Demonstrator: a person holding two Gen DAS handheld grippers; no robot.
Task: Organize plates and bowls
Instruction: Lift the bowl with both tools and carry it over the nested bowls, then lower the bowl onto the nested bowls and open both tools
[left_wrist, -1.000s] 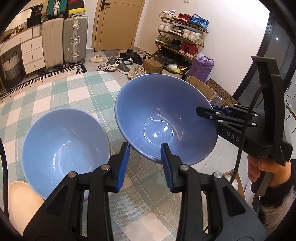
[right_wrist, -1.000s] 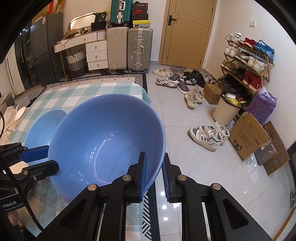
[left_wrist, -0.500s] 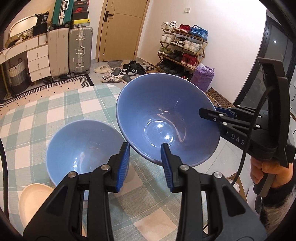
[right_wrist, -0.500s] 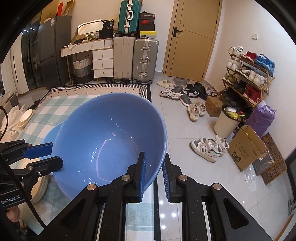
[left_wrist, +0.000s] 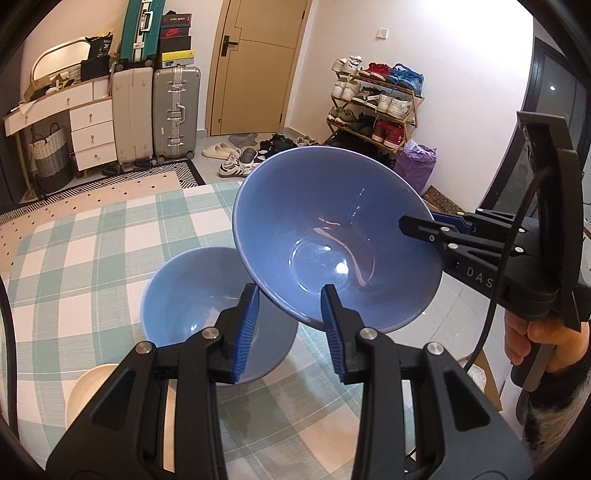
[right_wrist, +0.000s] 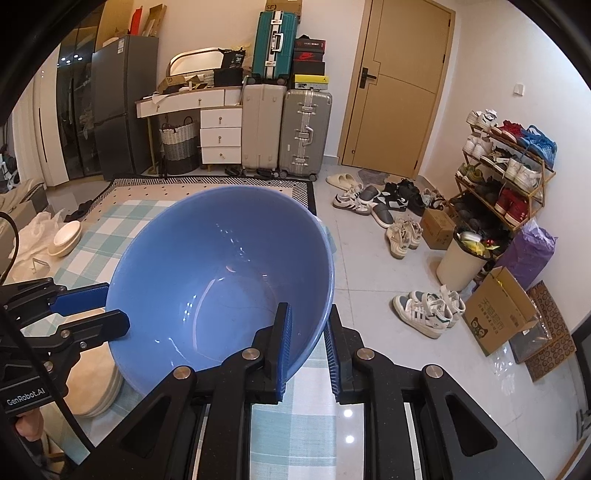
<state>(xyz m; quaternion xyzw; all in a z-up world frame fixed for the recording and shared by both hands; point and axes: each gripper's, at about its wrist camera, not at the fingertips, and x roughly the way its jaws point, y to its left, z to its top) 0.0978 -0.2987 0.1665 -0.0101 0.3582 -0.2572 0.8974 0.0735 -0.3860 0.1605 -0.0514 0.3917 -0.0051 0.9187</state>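
Holding the big blue bowl (left_wrist: 332, 236) up in the air, both tongs pinch its rim. The right tongs (right_wrist: 308, 347) are clamped tight on the near edge. The left tongs (left_wrist: 290, 328) are clamped on the other side of the rim. A second blue bowl (left_wrist: 199, 295) sits on the checked tabletop (left_wrist: 92, 251), near a cream plate (left_wrist: 85, 387). I think the next move is lowering the held bowl gently into the second one, keeping it level.

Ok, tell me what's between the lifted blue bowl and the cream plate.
A second blue bowl on the table, between the lifted blue bowl and the cream plate; left wrist view.
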